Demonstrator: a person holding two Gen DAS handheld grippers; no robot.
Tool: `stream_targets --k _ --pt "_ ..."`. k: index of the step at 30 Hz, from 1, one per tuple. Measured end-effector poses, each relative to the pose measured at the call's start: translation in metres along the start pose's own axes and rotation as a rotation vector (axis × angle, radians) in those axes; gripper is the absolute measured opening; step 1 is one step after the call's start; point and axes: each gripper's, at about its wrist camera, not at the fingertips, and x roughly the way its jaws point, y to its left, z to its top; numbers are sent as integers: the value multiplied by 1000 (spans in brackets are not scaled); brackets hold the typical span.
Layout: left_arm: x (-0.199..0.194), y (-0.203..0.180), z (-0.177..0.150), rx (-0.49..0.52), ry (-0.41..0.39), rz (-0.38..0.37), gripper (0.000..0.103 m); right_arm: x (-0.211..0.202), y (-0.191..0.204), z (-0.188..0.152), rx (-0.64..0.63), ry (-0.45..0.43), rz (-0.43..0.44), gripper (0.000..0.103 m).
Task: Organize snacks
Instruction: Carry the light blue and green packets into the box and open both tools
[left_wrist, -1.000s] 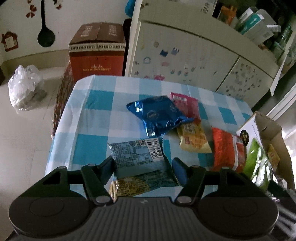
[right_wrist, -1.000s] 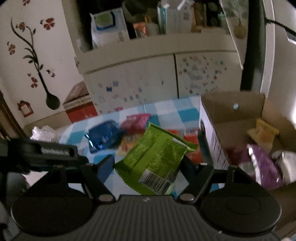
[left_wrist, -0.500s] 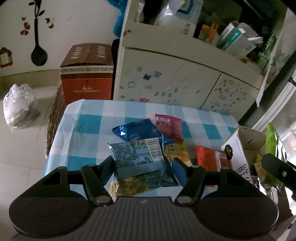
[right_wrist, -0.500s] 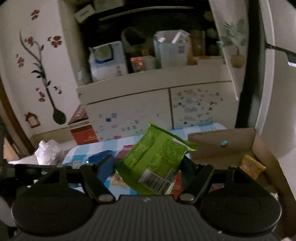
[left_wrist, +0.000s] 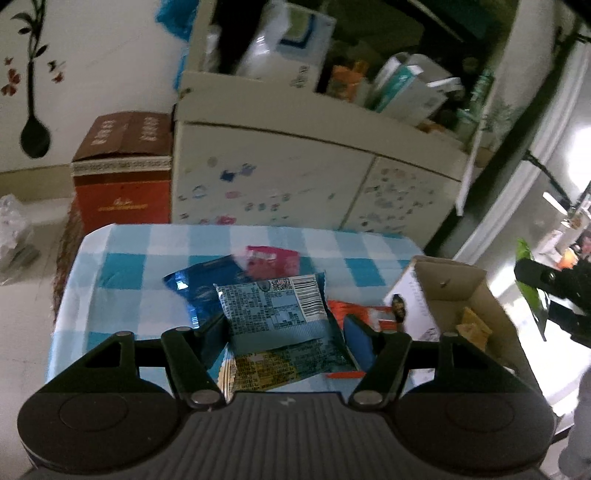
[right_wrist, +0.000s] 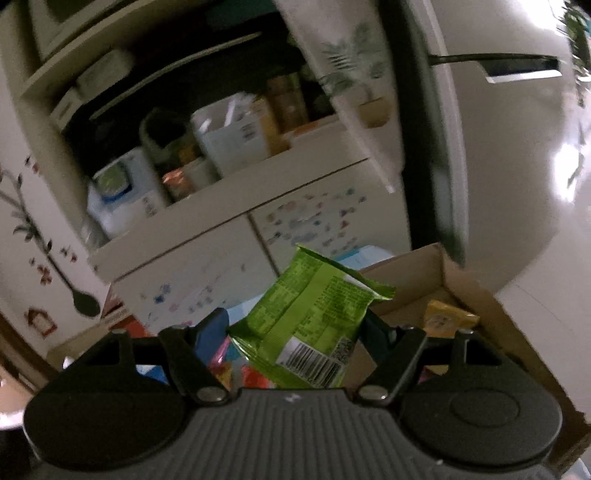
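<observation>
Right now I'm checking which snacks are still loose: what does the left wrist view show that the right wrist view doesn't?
Only the left wrist view: the left gripper shut on a light blue packet, with dark blue, pink and orange packets clearly lying on the checked tablecloth.
Only the right wrist view: the right gripper shut on a green packet, seen close up, and the upper shelf.
Both: the cardboard box with a yellow packet inside, and the stickered cabinet.
</observation>
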Motion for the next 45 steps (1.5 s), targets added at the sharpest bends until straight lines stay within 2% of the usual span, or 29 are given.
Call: stream_targets --k 9,15,20,27,29,30,32,38,45 --pt "-6 -49 -11 69 -40 -123 72 -15 -39 22 153 -41 -42 77" --pt "3 -93 -12 51 -39 -213 72 -22 -59 32 228 -63 -44 77" --pt "14 -126 -14 85 -18 -252 72 -23 -74 36 291 -56 -41 77" --pt "31 -154 -21 115 26 -291 73 -18 -83 38 338 -42 -37 77" --pt "35 -161 -23 125 40 -296 79 -16 -85 38 355 -34 -34 79" --pt "36 -164 -23 128 45 -294 86 -16 -86 38 363 -32 -39 80" --pt "34 -167 -24 137 35 -297 90 -14 -89 38 378 -24 -51 86" --pt "28 -162 -17 134 31 -283 100 -14 -94 37 416 -28 -36 87" --pt "25 -140 -10 120 60 -261 100 -8 -88 37 398 -11 -8 87"
